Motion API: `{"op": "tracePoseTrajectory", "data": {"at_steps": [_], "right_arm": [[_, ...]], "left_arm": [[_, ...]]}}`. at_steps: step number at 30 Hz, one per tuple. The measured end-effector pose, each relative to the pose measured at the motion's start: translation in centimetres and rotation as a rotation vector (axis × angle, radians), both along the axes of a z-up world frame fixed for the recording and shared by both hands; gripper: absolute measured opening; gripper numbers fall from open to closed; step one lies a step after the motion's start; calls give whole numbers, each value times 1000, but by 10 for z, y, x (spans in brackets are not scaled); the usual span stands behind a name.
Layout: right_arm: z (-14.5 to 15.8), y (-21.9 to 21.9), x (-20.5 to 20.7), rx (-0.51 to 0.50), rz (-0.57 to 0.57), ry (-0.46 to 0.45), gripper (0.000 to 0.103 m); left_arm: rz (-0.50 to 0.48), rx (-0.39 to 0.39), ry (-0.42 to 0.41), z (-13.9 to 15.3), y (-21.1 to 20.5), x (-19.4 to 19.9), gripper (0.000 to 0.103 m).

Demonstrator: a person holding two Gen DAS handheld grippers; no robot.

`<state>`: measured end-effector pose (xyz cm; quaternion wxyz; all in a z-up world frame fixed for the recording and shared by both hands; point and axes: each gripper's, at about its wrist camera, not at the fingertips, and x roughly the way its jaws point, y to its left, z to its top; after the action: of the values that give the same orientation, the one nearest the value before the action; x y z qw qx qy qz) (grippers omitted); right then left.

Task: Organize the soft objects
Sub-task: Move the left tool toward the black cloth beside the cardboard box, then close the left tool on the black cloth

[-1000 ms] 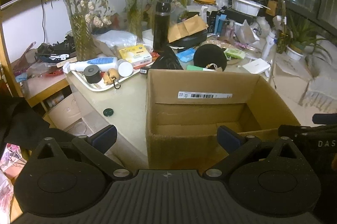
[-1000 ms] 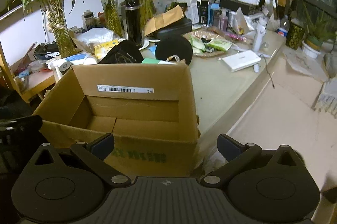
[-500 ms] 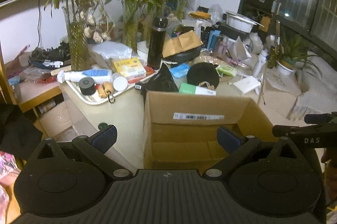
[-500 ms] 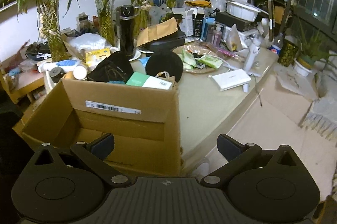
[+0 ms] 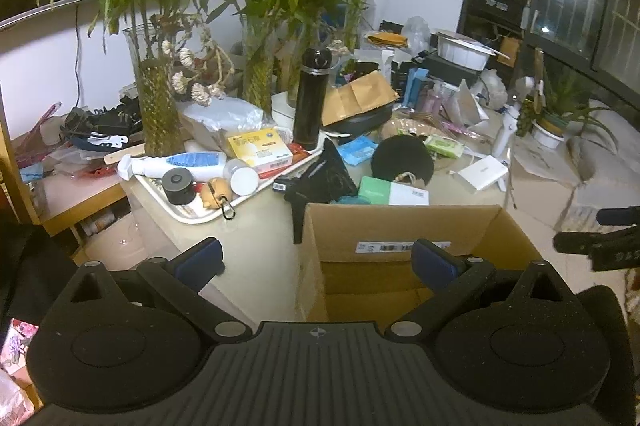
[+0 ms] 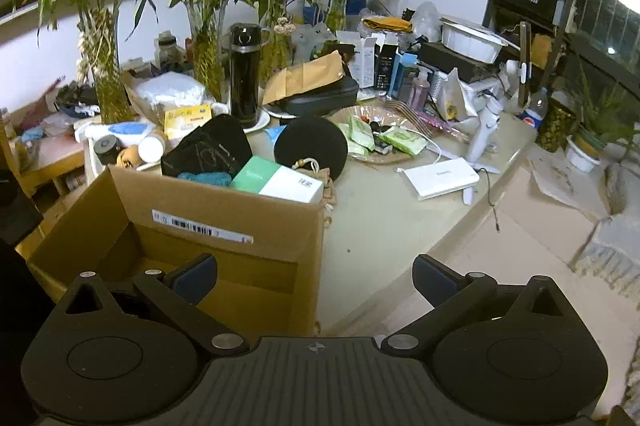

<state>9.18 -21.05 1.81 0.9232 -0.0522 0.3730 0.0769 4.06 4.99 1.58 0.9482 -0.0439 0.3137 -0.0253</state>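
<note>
Behind the open cardboard box (image 6: 216, 226) on the desk (image 6: 384, 226), lying bunched against its far wall: black fabric pouch (image 6: 208, 148) and teal cloth (image 6: 206, 179), ahead and left of the right gripper (image 6: 315, 276). Hovering empty, fingers spread wide: right gripper and left gripper (image 5: 318, 260). Judging the right gripper nearer; reaching forward over the box.

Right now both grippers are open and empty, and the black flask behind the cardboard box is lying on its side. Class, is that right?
Not quite. The black flask stands upright, as the right wrist view shows. Left gripper and right gripper are open and empty, behind the cardboard box.
</note>
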Motion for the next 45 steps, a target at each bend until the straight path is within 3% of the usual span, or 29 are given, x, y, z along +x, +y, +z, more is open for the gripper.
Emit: {"op": "tracePoseTrajectory", "data": {"at_steps": [4, 9, 13, 17, 27, 40, 43, 45], "right_arm": [[-2, -16, 10, 64, 21, 19, 103], [-6, -29, 17, 71, 25, -4, 103], [-3, -35, 21, 41, 9, -94, 103], [6, -32, 26, -58, 23, -189, 103], [20, -46, 67, 64, 95, -68, 103], [1, -56, 101, 171, 137, -71, 103], [-2, -59, 106, 193, 155, -77, 103], [-6, -60, 110, 197, 164, -79, 103]], "left_arm": [[20, 42, -10, -1, 4, 4, 103], [20, 35, -18, 1, 12, 15, 103], [28, 16, -8, 3, 16, 27, 103], [23, 8, 2, 13, 19, 42, 103], [-16, -37, -72, 35, 29, 74, 103], [-187, 8, -83, 2, 31, 125, 102], [-213, 20, -61, -10, 31, 141, 92], [-233, 27, -45, -17, 33, 150, 90]]}}
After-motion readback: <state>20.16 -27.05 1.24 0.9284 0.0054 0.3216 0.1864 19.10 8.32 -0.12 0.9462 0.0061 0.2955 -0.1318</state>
